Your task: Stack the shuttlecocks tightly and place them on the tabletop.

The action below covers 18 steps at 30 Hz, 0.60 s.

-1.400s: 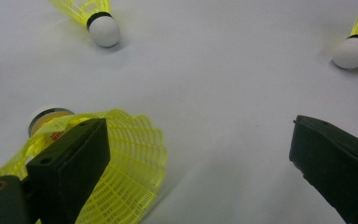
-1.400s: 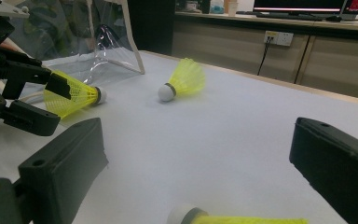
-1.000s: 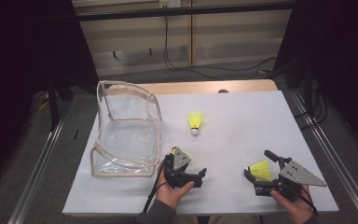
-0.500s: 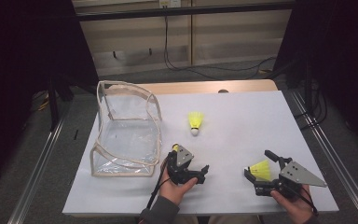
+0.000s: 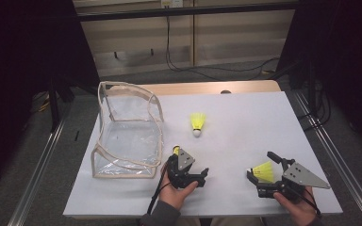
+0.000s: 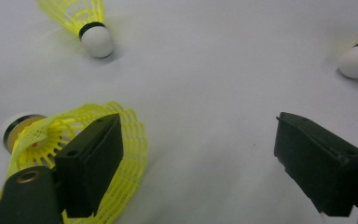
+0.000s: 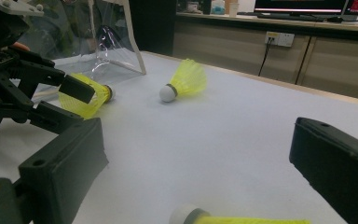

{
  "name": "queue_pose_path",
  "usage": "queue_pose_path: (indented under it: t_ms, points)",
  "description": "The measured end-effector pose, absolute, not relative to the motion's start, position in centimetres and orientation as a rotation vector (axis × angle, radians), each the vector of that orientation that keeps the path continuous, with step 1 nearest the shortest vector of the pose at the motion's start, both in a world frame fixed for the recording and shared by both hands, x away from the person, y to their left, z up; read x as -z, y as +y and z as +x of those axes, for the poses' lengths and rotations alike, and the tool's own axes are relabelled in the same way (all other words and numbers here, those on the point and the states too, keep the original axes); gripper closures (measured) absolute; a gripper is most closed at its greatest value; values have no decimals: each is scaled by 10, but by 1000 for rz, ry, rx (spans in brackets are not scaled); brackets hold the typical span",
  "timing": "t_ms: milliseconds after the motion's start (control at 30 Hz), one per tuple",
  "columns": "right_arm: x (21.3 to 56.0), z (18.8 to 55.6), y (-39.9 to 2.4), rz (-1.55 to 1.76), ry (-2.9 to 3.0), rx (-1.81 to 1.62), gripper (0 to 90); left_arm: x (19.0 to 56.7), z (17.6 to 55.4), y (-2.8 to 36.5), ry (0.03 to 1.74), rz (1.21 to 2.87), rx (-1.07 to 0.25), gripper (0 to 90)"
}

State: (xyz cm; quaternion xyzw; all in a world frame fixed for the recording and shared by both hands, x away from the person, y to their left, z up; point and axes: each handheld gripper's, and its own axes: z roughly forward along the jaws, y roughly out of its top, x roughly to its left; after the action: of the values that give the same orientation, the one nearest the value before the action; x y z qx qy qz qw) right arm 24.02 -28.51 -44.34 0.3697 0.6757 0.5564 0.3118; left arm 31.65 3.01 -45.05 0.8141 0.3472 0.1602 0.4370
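In the left gripper view, one jaw of the left gripper (image 6: 193,163) hid part of a shuttlecock (image 6: 51,140); we saw its wide jaws just closing, empty between. The right gripper (image 5: 264,172) seemingly straddled another shuttlecock (image 5: 262,170), jaws wide. The pouch (image 5: 127,129), left of centre, looked empty.

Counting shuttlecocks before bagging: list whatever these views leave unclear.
- Right gripper view: nearest shuttlecock is cut off by the bottom edge, so most of its skirt is unseen.
- Left gripper view: middle shuttlecock is cut off by the top edge.
- Right gripper view: clear pouch is cut off by the top edge, hiding its opening.
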Motion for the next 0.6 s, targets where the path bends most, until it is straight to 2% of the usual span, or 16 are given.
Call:
queue_pose_path:
  t_ms: [600]
  points:
    - [443, 240, -286, 974, 1782, -1462, 28, 446, 340, 17, 913, 1973, -388, 154]
